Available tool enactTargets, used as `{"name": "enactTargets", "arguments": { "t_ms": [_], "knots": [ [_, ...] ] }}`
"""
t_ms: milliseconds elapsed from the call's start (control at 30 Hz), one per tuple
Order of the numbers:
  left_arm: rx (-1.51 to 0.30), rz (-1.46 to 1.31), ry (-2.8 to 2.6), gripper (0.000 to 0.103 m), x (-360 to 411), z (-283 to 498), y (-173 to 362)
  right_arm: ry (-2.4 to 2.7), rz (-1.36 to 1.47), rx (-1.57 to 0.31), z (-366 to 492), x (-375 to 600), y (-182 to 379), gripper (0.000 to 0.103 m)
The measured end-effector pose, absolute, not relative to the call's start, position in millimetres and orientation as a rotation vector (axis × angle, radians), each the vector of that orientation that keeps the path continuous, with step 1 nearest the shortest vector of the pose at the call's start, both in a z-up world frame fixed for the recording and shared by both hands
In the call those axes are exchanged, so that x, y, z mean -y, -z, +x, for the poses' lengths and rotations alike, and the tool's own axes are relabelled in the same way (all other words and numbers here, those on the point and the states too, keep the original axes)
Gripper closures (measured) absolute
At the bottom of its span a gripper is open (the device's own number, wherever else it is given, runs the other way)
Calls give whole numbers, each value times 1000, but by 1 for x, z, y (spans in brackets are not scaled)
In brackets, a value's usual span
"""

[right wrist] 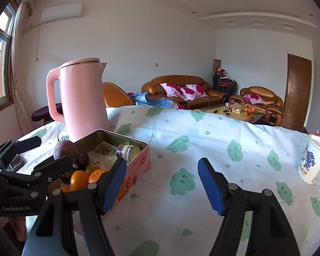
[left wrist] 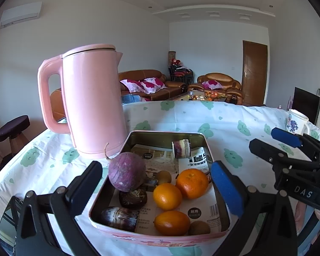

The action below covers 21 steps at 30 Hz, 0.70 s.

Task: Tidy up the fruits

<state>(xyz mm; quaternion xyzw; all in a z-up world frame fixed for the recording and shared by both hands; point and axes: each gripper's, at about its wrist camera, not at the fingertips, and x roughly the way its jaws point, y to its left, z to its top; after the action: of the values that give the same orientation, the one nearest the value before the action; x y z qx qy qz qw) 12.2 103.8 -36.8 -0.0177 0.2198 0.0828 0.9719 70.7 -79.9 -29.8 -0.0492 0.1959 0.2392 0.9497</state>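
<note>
Pink metal, that's the tin [left wrist: 212, 155], sitting near the left end of the table [left wrist: 234, 117], just in front of the tall pink kettle [left wrist: 91, 100], which stands close behind its far left corner. The left gripper [left wrist: 155, 183] hangs over the tin's near side with its jaws spread wide and nothing between them. Inside, on printed paper lining, three oranges [left wrist: 167, 196] cluster toward the near right, a kiwi [left wrist: 199, 227] tucked in the near right corner and another kiwi-like fruit behind them. A purple round vegetable [left wrist: 127, 171] perches at the left wall, with a dark fruit [left wrist: 133, 198] below it and a dark cane piece [left wrist: 119, 217] in the near left corner. A cut cane chunk [left wrist: 181, 148] lies alone toward the far side. The right gripper [right wrist: 162, 186] hovers over bare cloud-print cloth just right of the tin, jaws also wide, empty. Its left finger [right wrist: 114, 186] overlaps the tin's near right corner in the right wrist view. A white mug [right wrist: 312, 160] stands well apart at the right edge
</note>
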Motion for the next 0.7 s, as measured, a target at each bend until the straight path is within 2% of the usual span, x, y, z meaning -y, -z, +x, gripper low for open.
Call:
{"name": "enactTargets", "arguments": {
  "t_ms": [700],
  "knots": [
    [-437, -22, -176, 0, -103, 9, 35, -483, -91, -394, 71, 82, 30, 32]
  ]
}}
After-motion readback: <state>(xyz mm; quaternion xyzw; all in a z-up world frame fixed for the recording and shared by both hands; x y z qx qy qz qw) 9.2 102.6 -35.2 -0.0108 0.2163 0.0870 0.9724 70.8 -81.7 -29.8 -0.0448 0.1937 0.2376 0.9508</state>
